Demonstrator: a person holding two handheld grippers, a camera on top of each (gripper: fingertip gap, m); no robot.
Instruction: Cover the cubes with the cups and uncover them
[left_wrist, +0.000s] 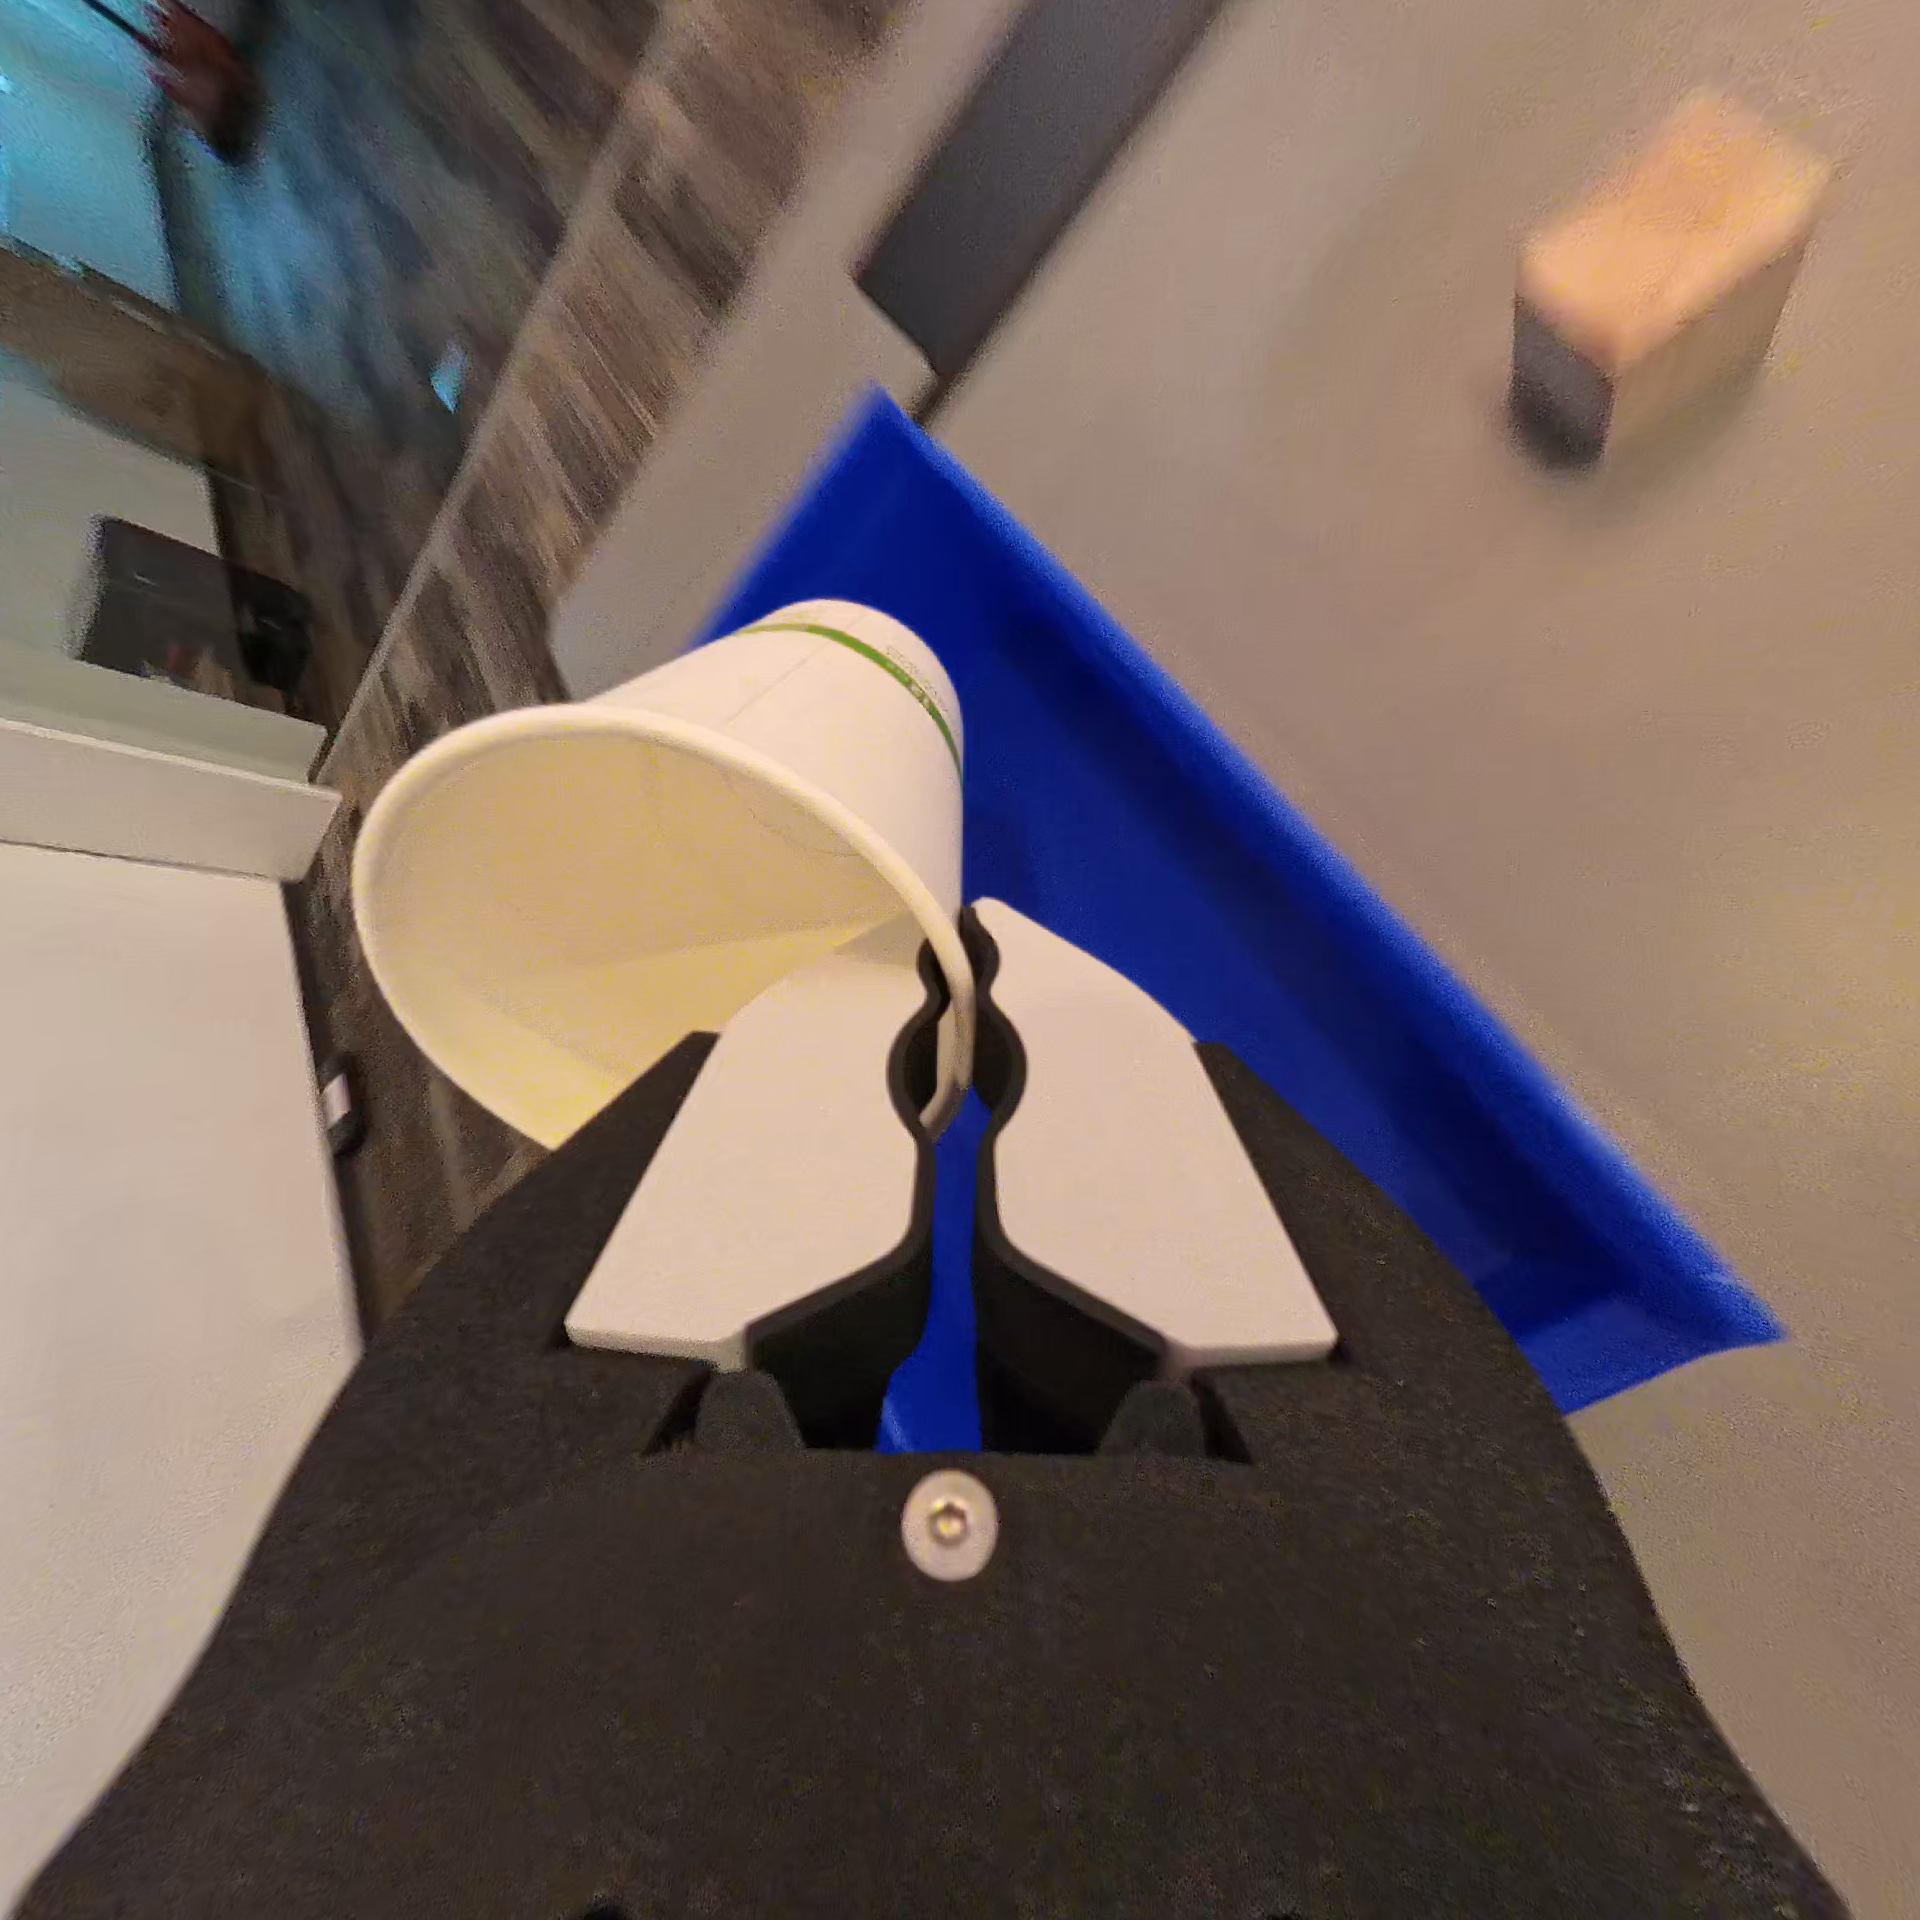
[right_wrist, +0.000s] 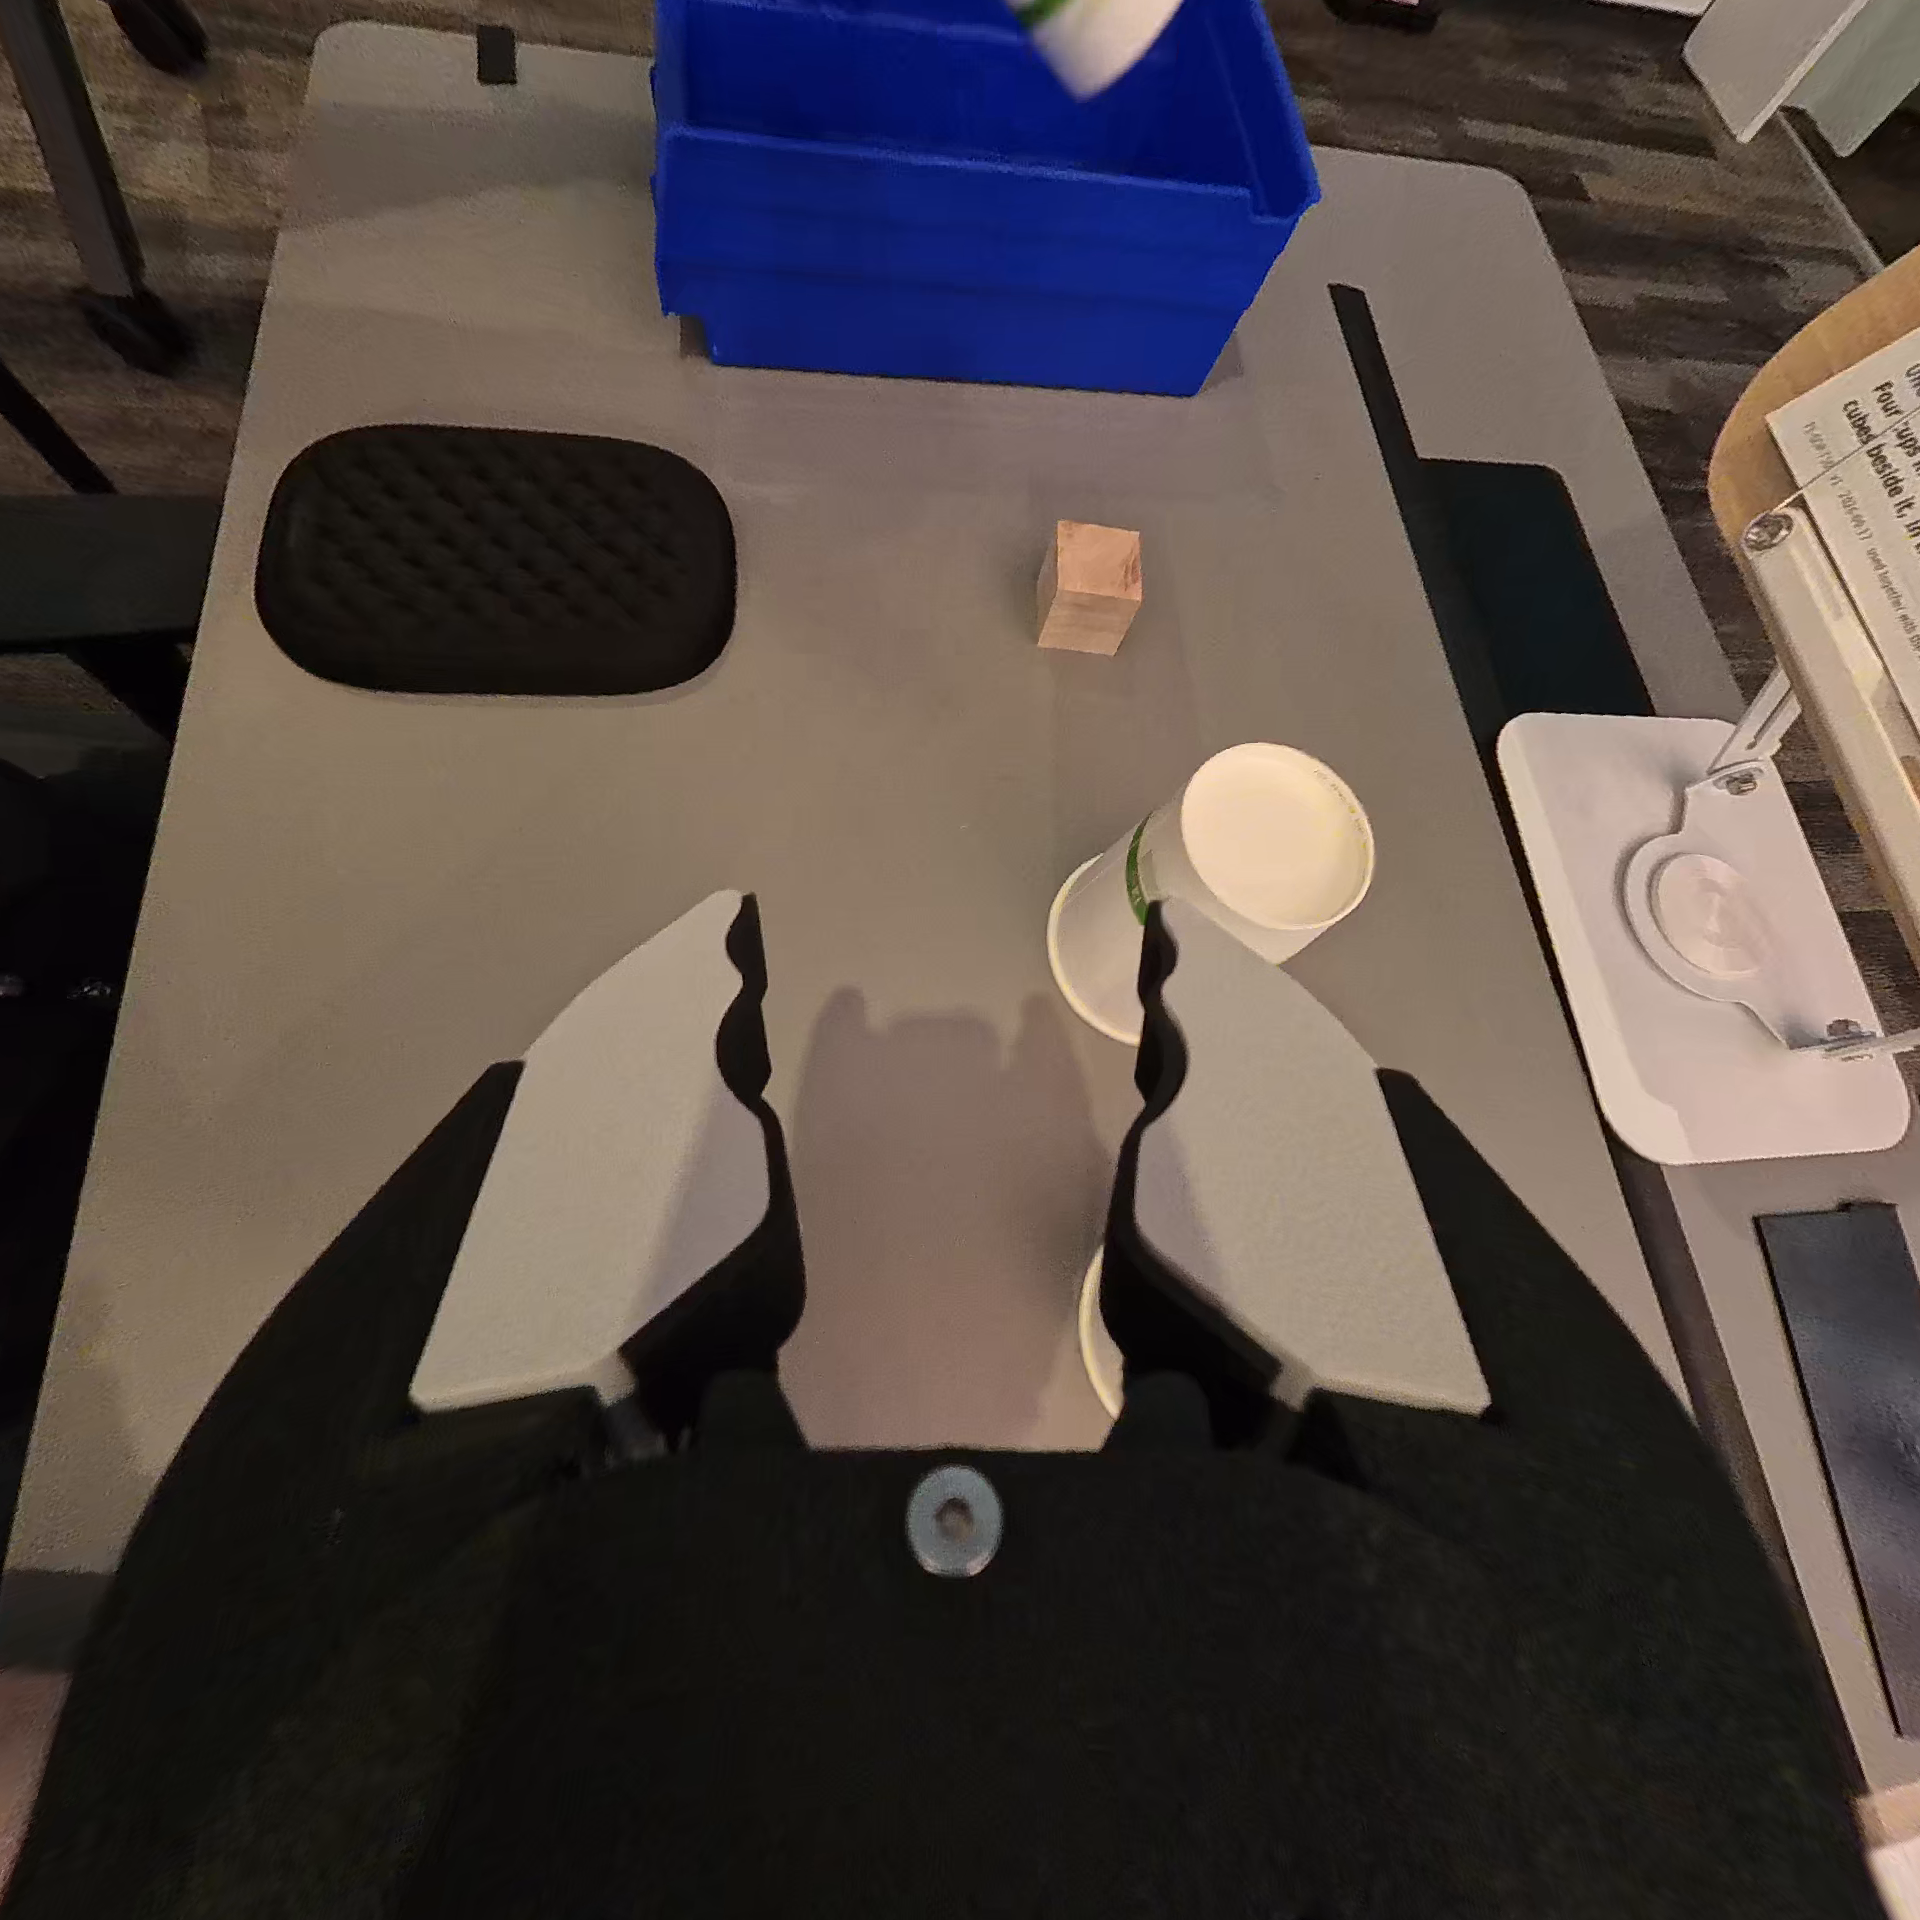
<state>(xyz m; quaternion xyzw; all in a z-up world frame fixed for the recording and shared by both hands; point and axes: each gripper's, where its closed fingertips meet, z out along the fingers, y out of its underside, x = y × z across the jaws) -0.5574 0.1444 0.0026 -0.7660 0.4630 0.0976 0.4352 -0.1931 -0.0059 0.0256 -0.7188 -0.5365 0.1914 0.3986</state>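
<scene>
The left gripper (left_wrist: 961, 940) is clamped on the rim of a paper cup (left_wrist: 665, 862), held tilted above the blue bin (left_wrist: 1195, 883). The right gripper (right_wrist: 951, 925) hangs spread and empty over the grey table (right_wrist: 883, 779), beside an upside-down cup (right_wrist: 1210, 883), the bare wooden cube (right_wrist: 1089, 587) beyond. This looks like the covering step; next, the held cup needs turning mouth-down over that cube.

printed text on white sheet (right_wrist: 1860, 488) at right; small print on cup (left_wrist: 727, 831).
</scene>
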